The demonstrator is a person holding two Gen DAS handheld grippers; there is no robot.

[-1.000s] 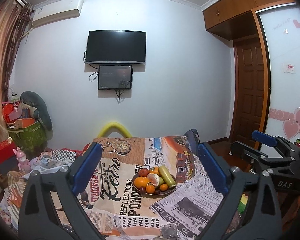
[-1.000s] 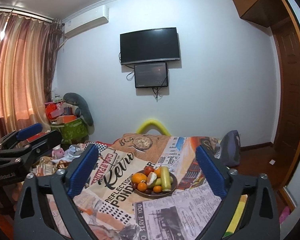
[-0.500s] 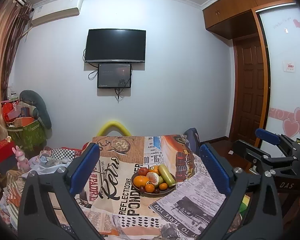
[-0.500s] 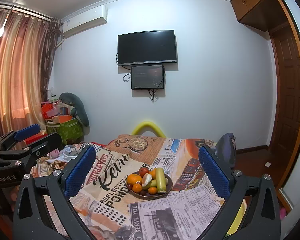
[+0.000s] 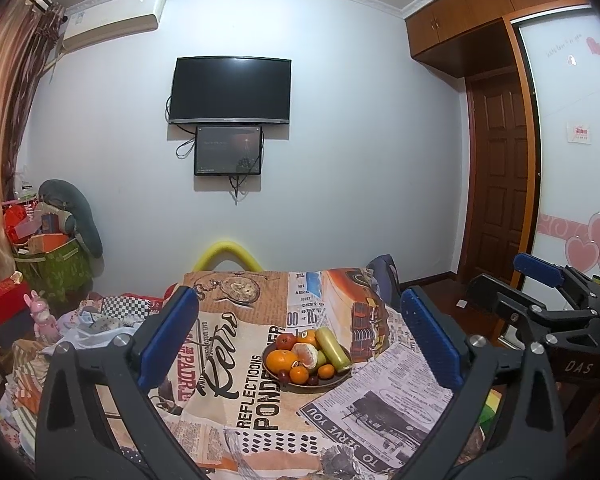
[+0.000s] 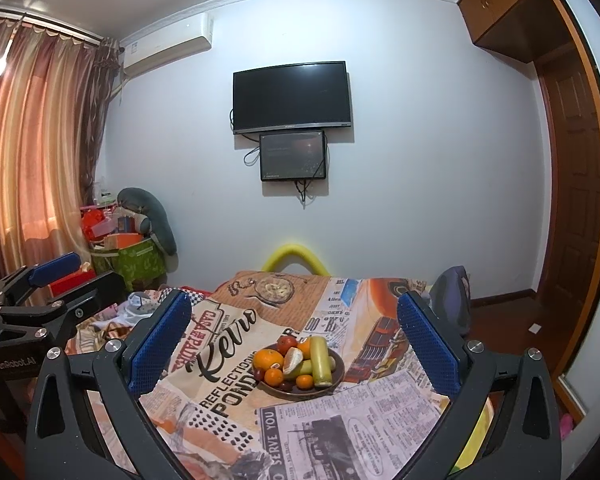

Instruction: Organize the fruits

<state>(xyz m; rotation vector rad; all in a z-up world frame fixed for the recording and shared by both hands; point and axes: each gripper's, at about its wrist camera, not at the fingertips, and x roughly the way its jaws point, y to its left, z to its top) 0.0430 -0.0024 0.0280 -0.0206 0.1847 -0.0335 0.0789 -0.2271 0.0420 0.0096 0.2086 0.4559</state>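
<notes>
A dark round bowl (image 5: 334,382) sits mid-table on a printed newspaper-style cloth (image 5: 236,344). It holds oranges (image 5: 282,360), a peeled mandarin (image 5: 305,354), a red apple (image 5: 286,340), a long yellow-green fruit (image 5: 332,349) and small dark fruits. The bowl also shows in the right wrist view (image 6: 336,376). My left gripper (image 5: 300,336) is open and empty, held above the table's near side. My right gripper (image 6: 294,338) is open and empty, to the right of the left one. Each gripper shows at the edge of the other's view.
A yellow curved chair back (image 5: 230,254) stands at the table's far edge. A dark bag (image 6: 454,296) sits at the far right corner. Boxes, a green bin (image 5: 52,270) and toys crowd the left. A wooden door (image 5: 498,200) is on the right.
Both grippers have shifted slightly, so the bowl sits a little differently in each view. Both stay open and empty. The fruit has not moved.
</notes>
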